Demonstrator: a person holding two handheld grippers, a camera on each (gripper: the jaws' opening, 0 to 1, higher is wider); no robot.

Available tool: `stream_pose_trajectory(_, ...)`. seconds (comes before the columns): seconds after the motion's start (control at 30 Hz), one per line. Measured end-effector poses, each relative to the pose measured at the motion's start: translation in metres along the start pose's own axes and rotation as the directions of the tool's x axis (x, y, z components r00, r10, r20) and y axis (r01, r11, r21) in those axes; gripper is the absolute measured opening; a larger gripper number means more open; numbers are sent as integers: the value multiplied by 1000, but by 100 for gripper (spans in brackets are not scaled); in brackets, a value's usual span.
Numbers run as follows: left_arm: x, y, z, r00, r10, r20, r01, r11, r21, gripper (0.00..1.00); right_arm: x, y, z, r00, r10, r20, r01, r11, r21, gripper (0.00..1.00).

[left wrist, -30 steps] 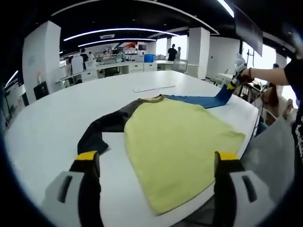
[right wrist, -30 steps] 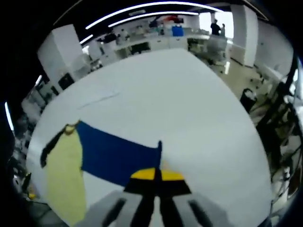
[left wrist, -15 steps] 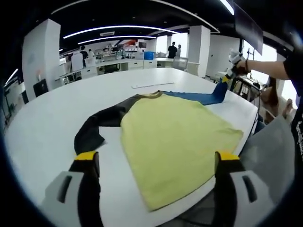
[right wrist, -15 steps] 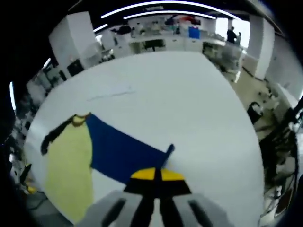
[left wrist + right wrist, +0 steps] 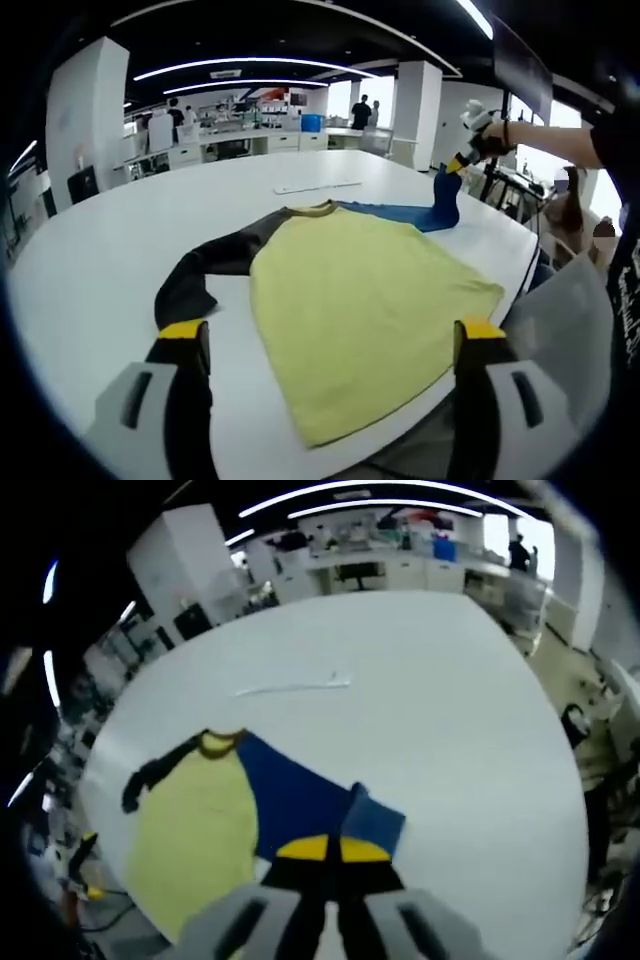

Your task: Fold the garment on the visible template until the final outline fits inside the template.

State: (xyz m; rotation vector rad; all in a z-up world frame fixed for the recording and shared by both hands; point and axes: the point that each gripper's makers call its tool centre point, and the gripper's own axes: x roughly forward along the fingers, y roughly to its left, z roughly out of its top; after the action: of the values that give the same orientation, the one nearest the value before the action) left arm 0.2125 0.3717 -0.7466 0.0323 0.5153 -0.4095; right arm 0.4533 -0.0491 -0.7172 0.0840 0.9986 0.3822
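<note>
A long-sleeved shirt lies flat on the white table [image 5: 90, 250]. Its body is yellow [image 5: 360, 300], with one black sleeve [image 5: 205, 268] and one blue sleeve [image 5: 405, 212]. My left gripper [image 5: 332, 335] hovers open over the near hem, holding nothing. At the far right my right gripper [image 5: 468, 150] holds the blue cuff lifted off the table. In the right gripper view the jaws [image 5: 332, 848] are shut on the blue sleeve [image 5: 300, 800], whose end doubles back over itself. Beyond it lie the yellow body [image 5: 195, 830] and the black sleeve [image 5: 158, 768].
A thin white strip [image 5: 318, 186] lies on the table beyond the collar, also visible as the white strip [image 5: 290, 687]. The table edge [image 5: 520, 265] runs close past the shirt's right side. A person's arm [image 5: 560, 145] reaches in there. Desks and people stand far behind.
The right gripper has carried the blue cuff up and inward toward the shirt body, so the sleeve now bends back on itself. The left gripper has stayed open in place.
</note>
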Motion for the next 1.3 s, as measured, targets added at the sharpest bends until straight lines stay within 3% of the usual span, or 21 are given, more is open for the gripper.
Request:
stream_pose_trajectory(0.67,-3,-29,-6,999,-26,-21,26,1000,11,99,23,69,18,995,35,-91,-48,987,-153,0)
stream_pose_trajectory(1.3,0,-41,-5,997,-63,-35,64,998,15,98,49,129,30,988,84,-131,-106,980,-167,0)
